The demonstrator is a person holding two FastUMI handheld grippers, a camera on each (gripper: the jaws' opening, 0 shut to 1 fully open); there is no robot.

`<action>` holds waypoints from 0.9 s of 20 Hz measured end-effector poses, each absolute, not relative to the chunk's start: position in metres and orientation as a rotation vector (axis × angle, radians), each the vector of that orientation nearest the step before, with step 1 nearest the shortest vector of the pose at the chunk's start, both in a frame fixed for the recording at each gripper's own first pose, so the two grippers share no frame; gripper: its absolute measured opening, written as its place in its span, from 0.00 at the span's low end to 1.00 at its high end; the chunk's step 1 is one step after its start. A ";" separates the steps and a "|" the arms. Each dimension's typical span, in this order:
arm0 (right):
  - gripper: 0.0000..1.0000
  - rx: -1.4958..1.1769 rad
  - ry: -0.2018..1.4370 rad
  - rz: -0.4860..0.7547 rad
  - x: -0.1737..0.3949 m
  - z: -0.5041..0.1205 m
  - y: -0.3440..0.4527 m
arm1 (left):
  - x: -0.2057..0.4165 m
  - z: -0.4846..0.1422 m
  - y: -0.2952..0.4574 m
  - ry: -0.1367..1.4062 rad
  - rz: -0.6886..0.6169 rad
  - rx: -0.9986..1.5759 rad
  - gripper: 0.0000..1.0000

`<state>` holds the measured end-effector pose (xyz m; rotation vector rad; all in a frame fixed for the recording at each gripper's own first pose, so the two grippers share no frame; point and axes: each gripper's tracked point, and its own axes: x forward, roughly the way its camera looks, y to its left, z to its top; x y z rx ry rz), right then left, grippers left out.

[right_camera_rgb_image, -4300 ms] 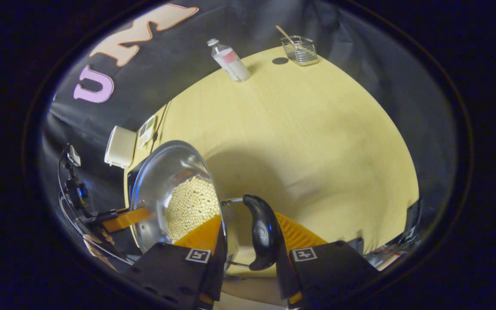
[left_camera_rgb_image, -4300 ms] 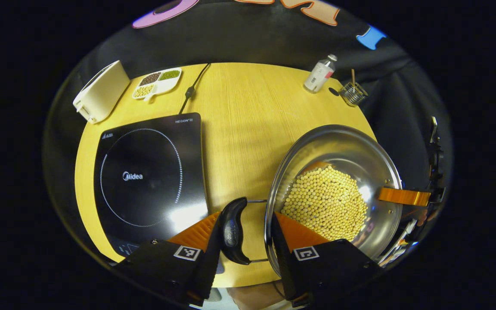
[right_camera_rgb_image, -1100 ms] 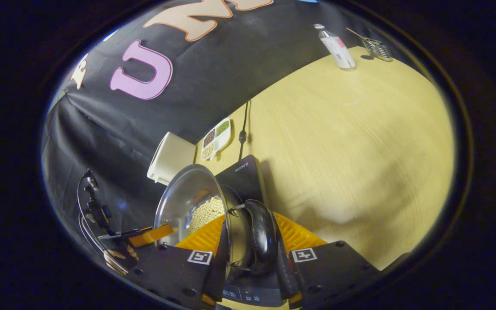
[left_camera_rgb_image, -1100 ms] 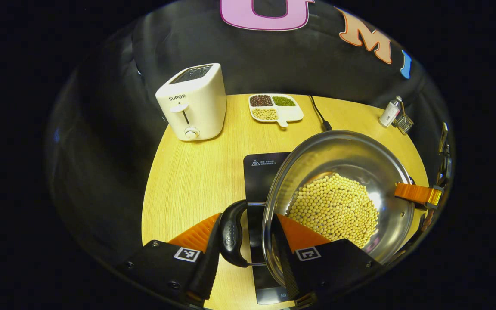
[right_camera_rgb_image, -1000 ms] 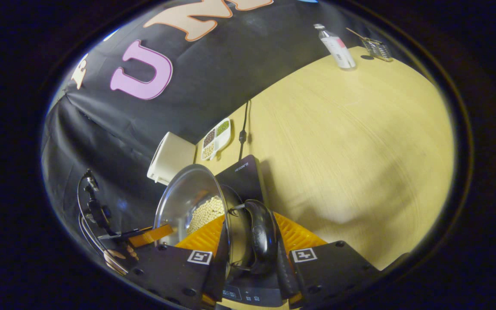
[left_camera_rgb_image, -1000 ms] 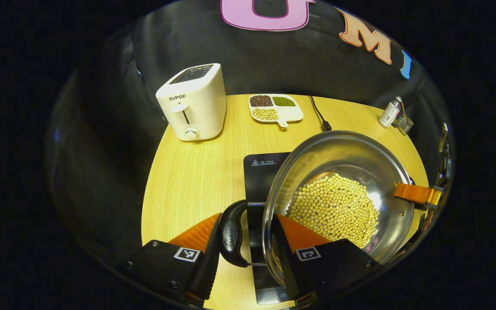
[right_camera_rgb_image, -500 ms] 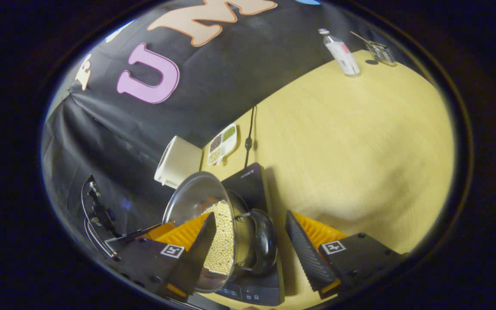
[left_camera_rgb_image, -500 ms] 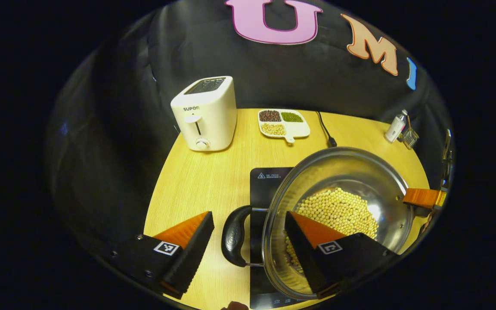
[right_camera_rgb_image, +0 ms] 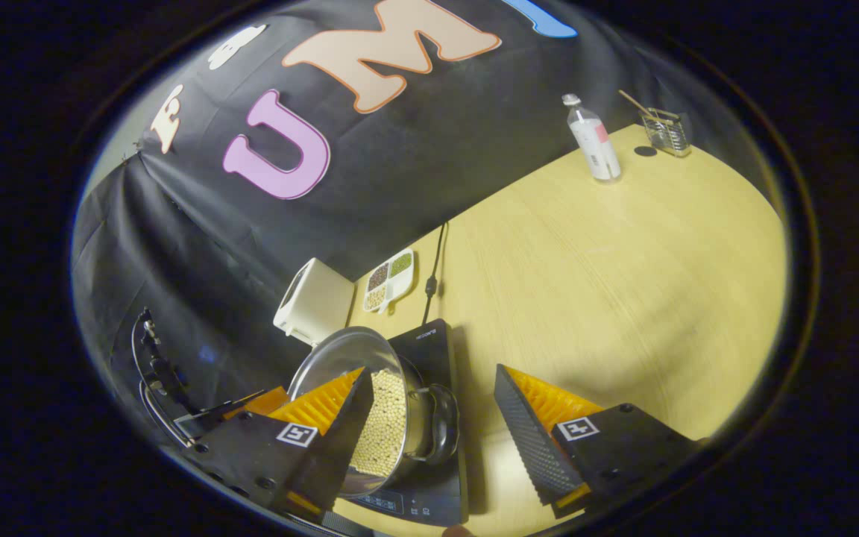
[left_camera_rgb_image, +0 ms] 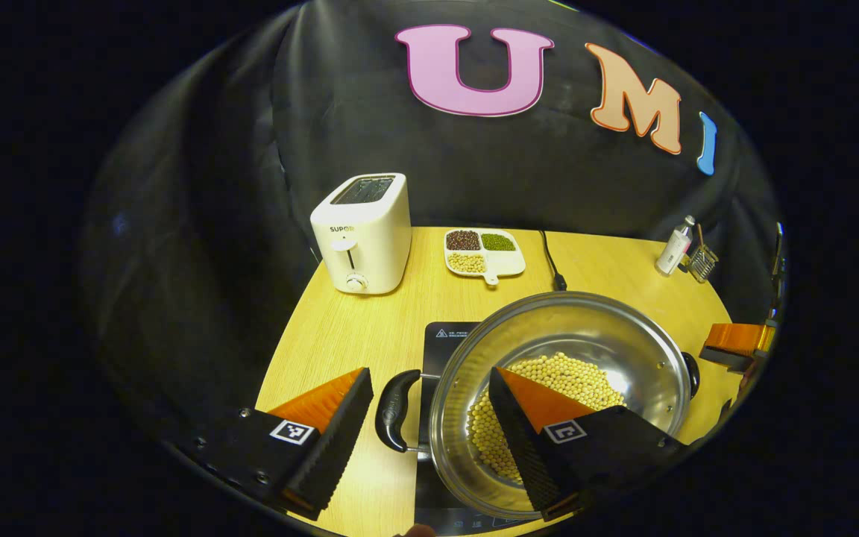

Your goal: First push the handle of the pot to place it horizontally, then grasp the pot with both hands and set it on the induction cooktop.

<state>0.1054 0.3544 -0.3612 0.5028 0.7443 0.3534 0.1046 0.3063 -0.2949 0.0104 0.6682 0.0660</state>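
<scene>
The pot (left_camera_rgb_image: 586,328) sits on the cooktop (left_camera_rgb_image: 444,343), near the front of the wooden surface (left_camera_rgb_image: 340,335). It is a shiny steel pot with a layer of pale beans (left_camera_rgb_image: 564,373) across its bottom, and it covers most of the black glass; a strip of the cooktop's back edge and its front control edge stay visible.

In the left gripper view, the left tongs (left_camera_rgb_image: 423,429) are spread wide and grip nothing. One finger lies over the bare surface to the left of the pot's near handle (left_camera_rgb_image: 392,410); the other lies in front of the pot's bowl. The black handle sits in the gap between them, touching neither. At the far right edge of this view, beyond the pot's other handle (left_camera_rgb_image: 690,373), part of the right tongs (left_camera_rgb_image: 739,344) shows, apart from the pot.

In the right gripper view, the right tongs (right_camera_rgb_image: 433,418) are likewise wide open and empty. The pot (right_camera_rgb_image: 355,358) and its far handle (right_camera_rgb_image: 444,425) show between the fingers, with the cooktop (right_camera_rgb_image: 437,343) under them.

Along the back of the surface stand a toaster (left_camera_rgb_image: 362,231), a divided dish (left_camera_rgb_image: 483,252) of beans, a cord (left_camera_rgb_image: 549,261), a bottle (left_camera_rgb_image: 674,245) and a small glass holder (left_camera_rgb_image: 702,261).
</scene>
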 end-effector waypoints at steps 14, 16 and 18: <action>1.00 0.334 0.480 0.290 0.091 -0.227 0.166 | 0.054 -0.184 0.116 0.455 -0.009 -0.010 0.97; 0.92 0.334 0.419 0.264 0.089 -0.195 0.129 | 0.048 -0.163 0.075 0.411 -0.047 -0.026 0.96; 0.99 0.290 0.339 0.227 0.096 -0.162 0.088 | 0.046 -0.141 0.046 0.359 -0.063 -0.001 0.97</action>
